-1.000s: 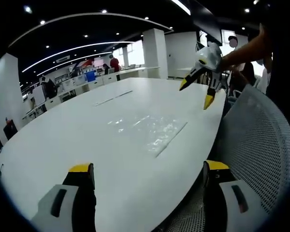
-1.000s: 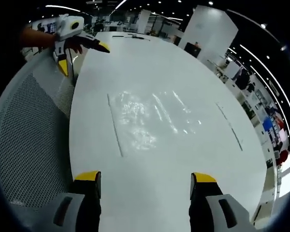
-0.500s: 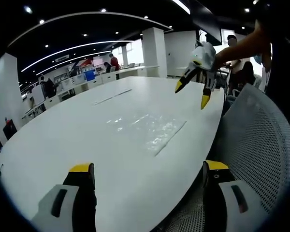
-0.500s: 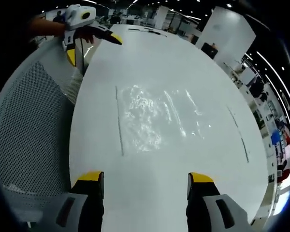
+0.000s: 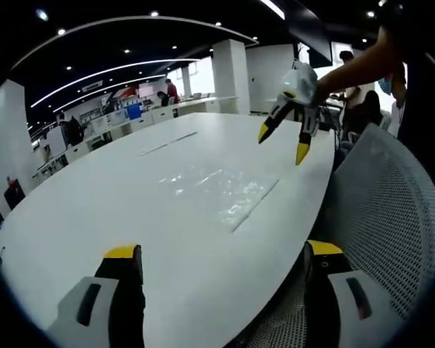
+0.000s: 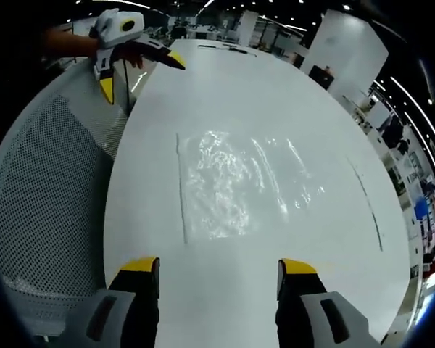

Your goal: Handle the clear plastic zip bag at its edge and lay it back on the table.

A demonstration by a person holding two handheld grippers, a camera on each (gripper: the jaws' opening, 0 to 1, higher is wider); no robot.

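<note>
Fingers on both grippers are spread apart and grasp nothing: the right gripper (image 6: 210, 270) hovers low over the near end of the bench, and the left gripper (image 5: 221, 257) hangs over the bench edge beside the chair. The clear plastic zip bag (image 6: 235, 185) lies flat and crinkled on the white bench (image 6: 239, 80), just ahead of the right gripper's fingers (image 6: 139, 266), its zip strip running along the side nearest the mesh office chair (image 6: 51, 188). In the left gripper view the bag (image 5: 221, 194) sits mid-bench, with the right gripper (image 5: 283, 141) raised beyond it.

By my reading, the approach is in hand and no grasp is made yet. The next move calls for lowering one gripper to an edge, probably the stiffer zip side, and pinching the thin film without sliding it across the slick surface.
</note>
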